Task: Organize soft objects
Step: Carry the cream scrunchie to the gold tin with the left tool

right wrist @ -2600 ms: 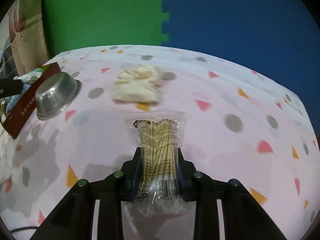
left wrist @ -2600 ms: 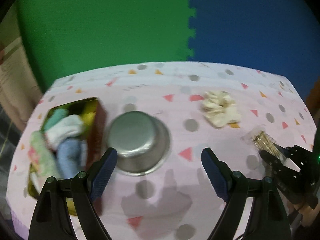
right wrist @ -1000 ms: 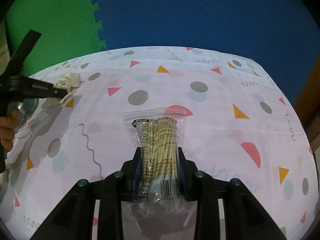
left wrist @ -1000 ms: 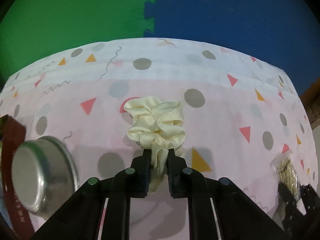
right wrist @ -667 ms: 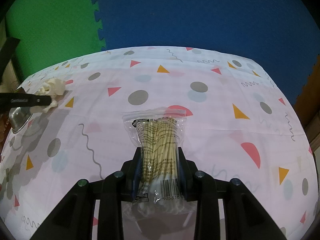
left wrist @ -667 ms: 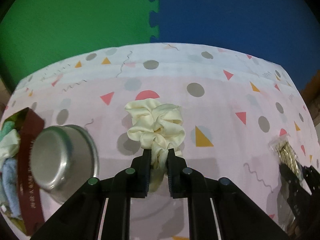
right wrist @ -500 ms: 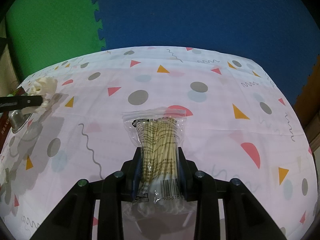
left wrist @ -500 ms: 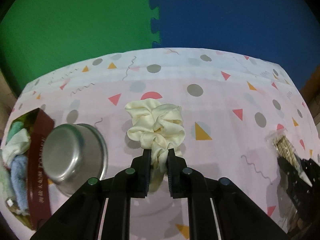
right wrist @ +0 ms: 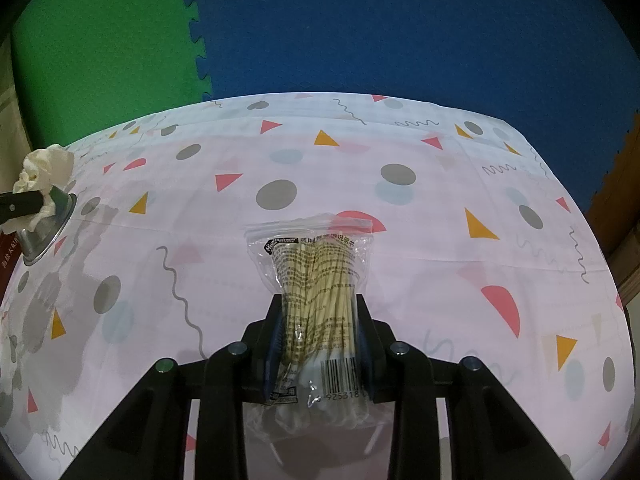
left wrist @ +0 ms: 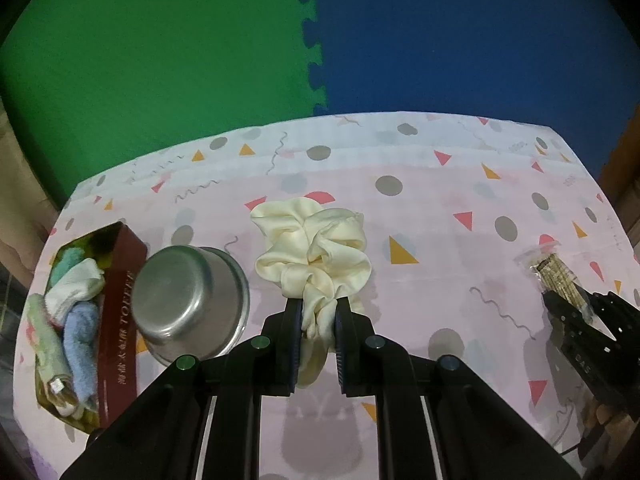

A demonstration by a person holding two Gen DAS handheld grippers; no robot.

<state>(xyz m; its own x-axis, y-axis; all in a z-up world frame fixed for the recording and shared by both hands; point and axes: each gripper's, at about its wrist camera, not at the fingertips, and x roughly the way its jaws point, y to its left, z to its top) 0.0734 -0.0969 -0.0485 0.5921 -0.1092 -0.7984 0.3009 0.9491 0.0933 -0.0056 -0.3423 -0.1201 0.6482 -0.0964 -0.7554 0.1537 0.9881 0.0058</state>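
Scrunchie (left wrist: 312,248) lifted nearer box (left wrist: 120,304) | L tool (left wrist: 316,316) grips it | R tool (right wrist: 320,320) grips swab pack (right wrist: 316,276)

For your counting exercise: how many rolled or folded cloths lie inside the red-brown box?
4 visible in the red-brown box: teal, white, blue, floral green. Others may be hidden beneath.

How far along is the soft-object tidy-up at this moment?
Done: rolled cloths already sit in the red box. In hand: the left tongs pinch the cream scrunchie, lifted near the upturned steel bowl; the right tongs hold a bag of cotton swabs. Left: neither item is in the box yet.
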